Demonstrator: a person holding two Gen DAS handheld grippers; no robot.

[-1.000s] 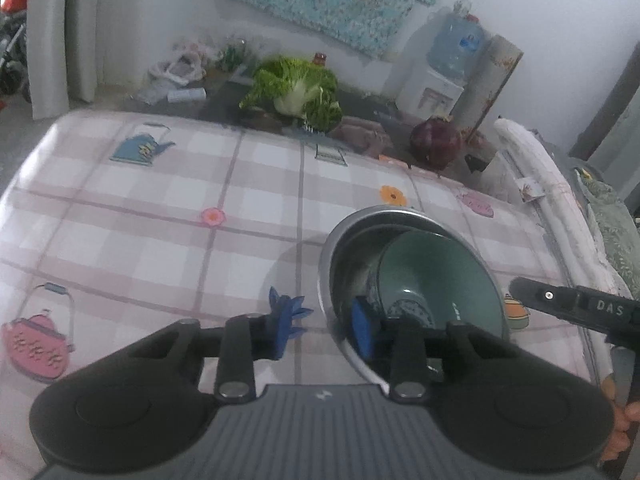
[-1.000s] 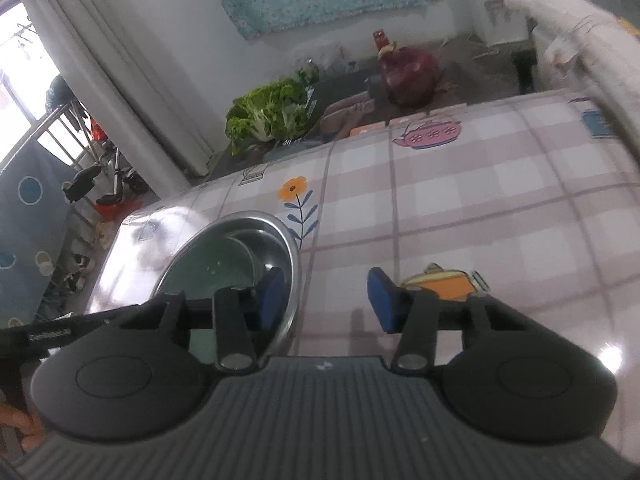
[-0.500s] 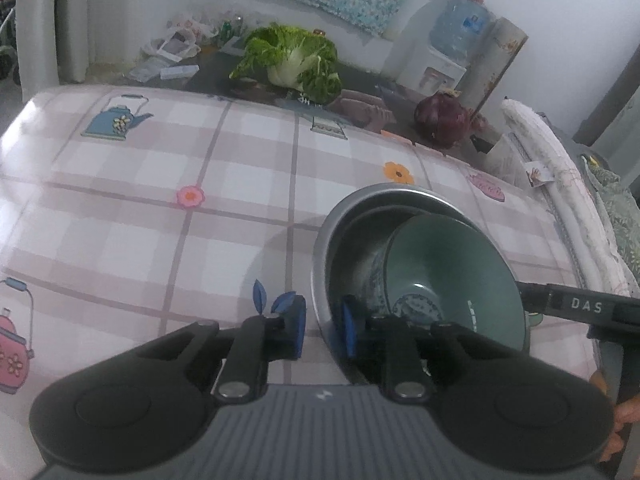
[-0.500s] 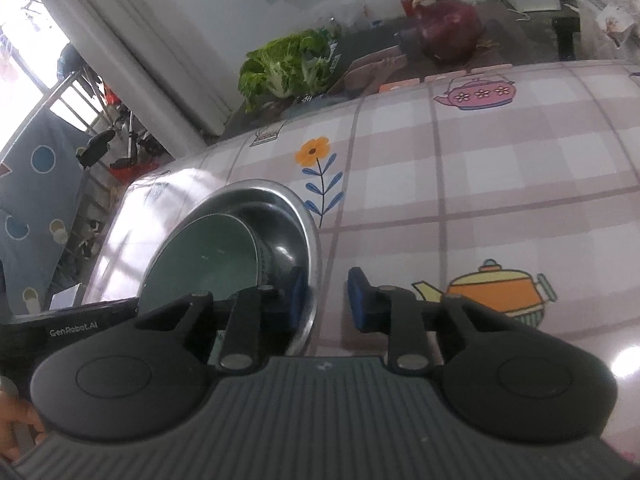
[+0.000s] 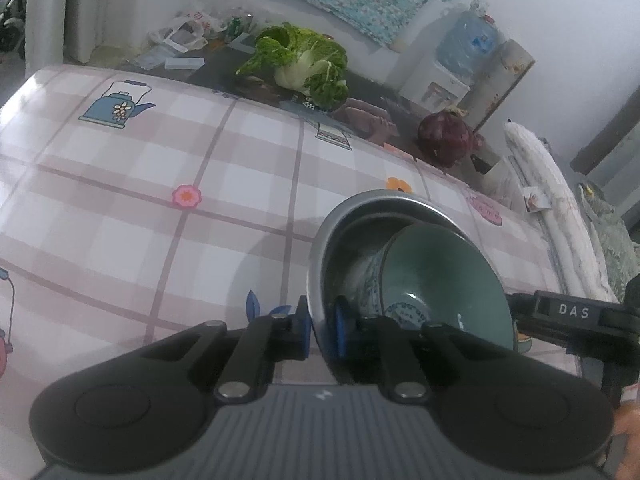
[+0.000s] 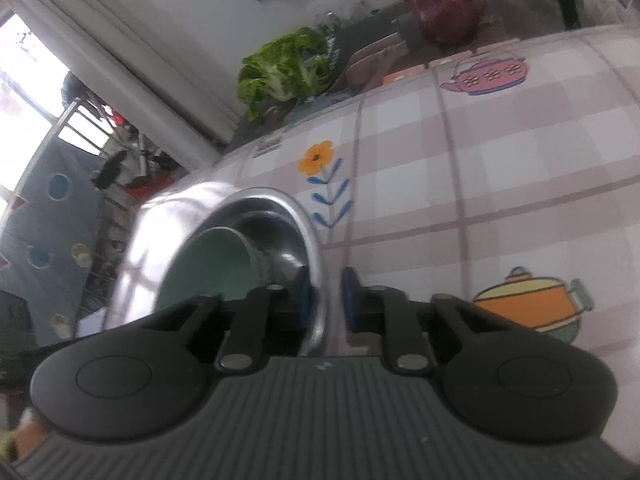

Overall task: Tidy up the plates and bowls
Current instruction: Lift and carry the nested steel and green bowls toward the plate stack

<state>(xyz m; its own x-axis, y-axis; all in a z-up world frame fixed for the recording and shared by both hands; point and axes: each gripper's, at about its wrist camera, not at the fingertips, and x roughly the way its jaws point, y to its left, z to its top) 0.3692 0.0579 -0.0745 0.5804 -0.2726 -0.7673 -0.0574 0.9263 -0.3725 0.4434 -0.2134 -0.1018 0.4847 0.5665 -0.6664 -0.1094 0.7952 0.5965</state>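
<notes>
At the near edge of the checked tablecloth (image 5: pixel 120 240), both tools have closed on one thing; the left gripper (image 5: pixel 320 330) now pinches the near-left rim of the steel bowl (image 5: pixel 384 200), one blue pad outside the wall and one inside, and the right gripper (image 6: pixel 324 296) pinches the opposite rim in the same fashion. A second ago both pairs of fingers stood wide apart, straddling the rim without touching it; half a second ago they had narrowed; now the gaps are down to the thickness of the metal. Inside the steel bowl lies a green ceramic bowl (image 5: pixel 440 276), tipped on its side against the wall rather than nested flat, its patterned outside turned towards the left gripper's inner pad; it has kept that lean through all three moments. In the right wrist view the steel bowl looks tilted and its outer wall catches the window light more than before, which suggests, as a judgement only, that a two-handed lift is beginning; whether it has left the cloth cannot be told. For the task this means the two bowls are set to travel together as one load. The loose inner bowl is the risk; a sudden tilt could roll it out. Far across the table, the cabbage (image 5: pixel 300 60) and the red cabbage (image 5: pixel 446 138) are unchanged.
</notes>
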